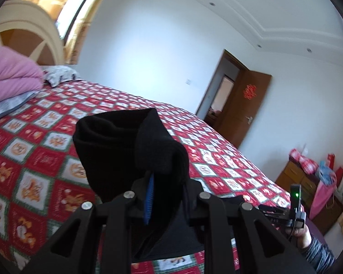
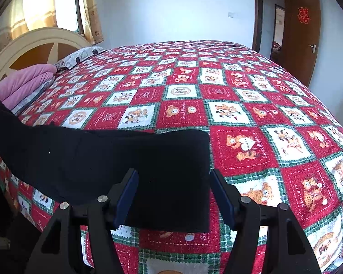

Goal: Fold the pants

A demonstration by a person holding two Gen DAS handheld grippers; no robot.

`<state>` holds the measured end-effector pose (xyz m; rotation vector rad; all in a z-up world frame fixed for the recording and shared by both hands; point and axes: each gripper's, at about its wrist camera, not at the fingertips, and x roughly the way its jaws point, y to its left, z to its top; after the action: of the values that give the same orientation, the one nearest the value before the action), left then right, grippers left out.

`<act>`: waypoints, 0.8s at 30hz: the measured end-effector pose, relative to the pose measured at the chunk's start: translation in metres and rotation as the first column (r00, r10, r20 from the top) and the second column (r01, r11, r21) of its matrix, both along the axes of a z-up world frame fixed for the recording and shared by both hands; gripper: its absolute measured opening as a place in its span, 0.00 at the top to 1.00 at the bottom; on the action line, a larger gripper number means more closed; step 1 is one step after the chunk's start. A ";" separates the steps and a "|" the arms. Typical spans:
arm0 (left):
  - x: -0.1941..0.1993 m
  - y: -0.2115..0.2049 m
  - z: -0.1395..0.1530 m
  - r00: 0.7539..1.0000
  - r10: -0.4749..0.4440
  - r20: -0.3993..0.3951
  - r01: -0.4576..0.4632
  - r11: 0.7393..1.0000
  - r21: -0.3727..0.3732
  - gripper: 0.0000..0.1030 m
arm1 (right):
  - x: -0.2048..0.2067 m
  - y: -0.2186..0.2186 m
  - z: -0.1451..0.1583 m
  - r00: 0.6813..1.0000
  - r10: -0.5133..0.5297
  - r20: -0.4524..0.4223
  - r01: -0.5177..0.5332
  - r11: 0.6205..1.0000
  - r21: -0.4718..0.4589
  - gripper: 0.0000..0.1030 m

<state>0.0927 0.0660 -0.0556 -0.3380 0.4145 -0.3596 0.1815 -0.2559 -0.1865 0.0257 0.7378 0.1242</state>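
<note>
Your left claw is pinched tight on the black pants, and a bunched end of them stands up in front of its camera, lifted off the bed. Your right claw is spread wide, with its blue pads on each side of the flat end of the pants, not squeezing. That part of the pants lies flat on the red checked bed cover near its front edge. Farther back, by the headboard, sit a folded pink blanket and a pillow
</note>
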 end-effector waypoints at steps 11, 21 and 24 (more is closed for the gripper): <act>0.021 -0.068 0.012 0.992 -0.128 -0.017 0.129 0.988 0.081 0.79 | 0.003 -0.028 0.012 0.999 -0.048 0.010 0.048 0.999 0.017 0.36; 0.056 -0.147 -0.010 0.957 -0.270 -0.102 0.284 0.947 0.149 0.79 | 0.013 -0.072 0.009 0.992 -0.109 -0.061 0.113 0.992 0.056 0.36; 0.065 -0.169 -0.024 0.941 -0.307 -0.145 0.329 0.930 0.164 0.79 | 0.015 -0.077 0.003 0.990 -0.117 -0.075 0.122 0.990 0.073 0.36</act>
<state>0.1577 -0.1031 -0.0792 -0.1073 0.6165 -0.6165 0.1969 -0.3325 -0.1839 0.1488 0.7995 0.0376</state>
